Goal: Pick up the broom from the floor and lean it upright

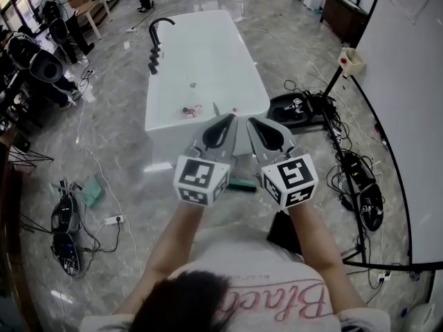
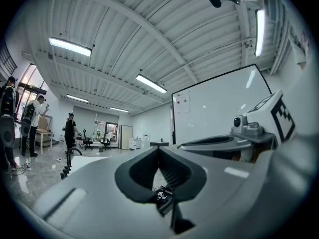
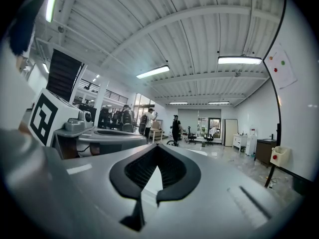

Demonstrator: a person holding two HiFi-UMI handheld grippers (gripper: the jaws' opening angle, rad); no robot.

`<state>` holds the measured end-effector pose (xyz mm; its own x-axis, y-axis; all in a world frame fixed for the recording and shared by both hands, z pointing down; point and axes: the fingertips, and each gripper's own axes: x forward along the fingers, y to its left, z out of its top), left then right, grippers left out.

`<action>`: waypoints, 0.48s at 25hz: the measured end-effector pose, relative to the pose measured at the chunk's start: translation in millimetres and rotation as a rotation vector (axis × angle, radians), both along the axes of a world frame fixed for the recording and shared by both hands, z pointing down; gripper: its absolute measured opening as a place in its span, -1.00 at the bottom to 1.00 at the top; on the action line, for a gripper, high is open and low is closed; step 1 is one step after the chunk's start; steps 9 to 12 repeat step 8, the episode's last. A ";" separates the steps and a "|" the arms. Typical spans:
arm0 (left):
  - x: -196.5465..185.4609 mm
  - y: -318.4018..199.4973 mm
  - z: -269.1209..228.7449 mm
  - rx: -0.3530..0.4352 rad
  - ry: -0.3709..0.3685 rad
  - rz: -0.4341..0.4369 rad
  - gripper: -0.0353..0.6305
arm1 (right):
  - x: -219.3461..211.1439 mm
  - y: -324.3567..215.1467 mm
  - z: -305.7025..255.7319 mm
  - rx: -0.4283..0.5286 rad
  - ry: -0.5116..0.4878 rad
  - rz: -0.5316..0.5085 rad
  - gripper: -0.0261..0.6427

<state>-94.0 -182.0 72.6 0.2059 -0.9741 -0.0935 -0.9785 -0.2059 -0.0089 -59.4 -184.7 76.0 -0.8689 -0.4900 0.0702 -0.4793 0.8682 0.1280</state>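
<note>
Task apparently not started. Left grey two-jaw gripper point(image 1: 232, 120) and right grey two-jaw gripper point(image 1: 251, 122) side by side at frame centre, jaws pressed together, nothing between them. No broom clearly in sight. Short green bar point(image 1: 243, 184) on polished grey floor point(image 1: 124, 151), just below centre, possibly its head. Pick-up and leaning both left.

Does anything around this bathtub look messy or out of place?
Yes. Tangled cables sprawl across the floor right of the bathtub, and small loose items lie inside it, odd for a tub.
</note>
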 end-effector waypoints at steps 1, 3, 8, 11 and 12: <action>-0.1 -0.3 0.8 -0.001 0.001 0.001 -0.89 | 0.3 -0.3 1.0 -0.003 0.005 0.004 -0.92; -0.6 -1.2 2.3 -0.004 0.002 0.003 -0.89 | 0.3 -2.3 3.8 -0.013 0.015 0.015 -0.92; 2.8 0.0 3.3 -0.007 0.015 0.012 -0.89 | 2.6 -1.9 6.9 -0.023 0.010 0.025 -0.92; 2.8 0.0 3.3 -0.007 0.015 0.012 -0.89 | 2.6 -1.9 6.9 -0.023 0.010 0.025 -0.92; 2.8 0.0 3.3 -0.007 0.015 0.012 -0.89 | 2.6 -1.9 6.9 -0.023 0.010 0.025 -0.92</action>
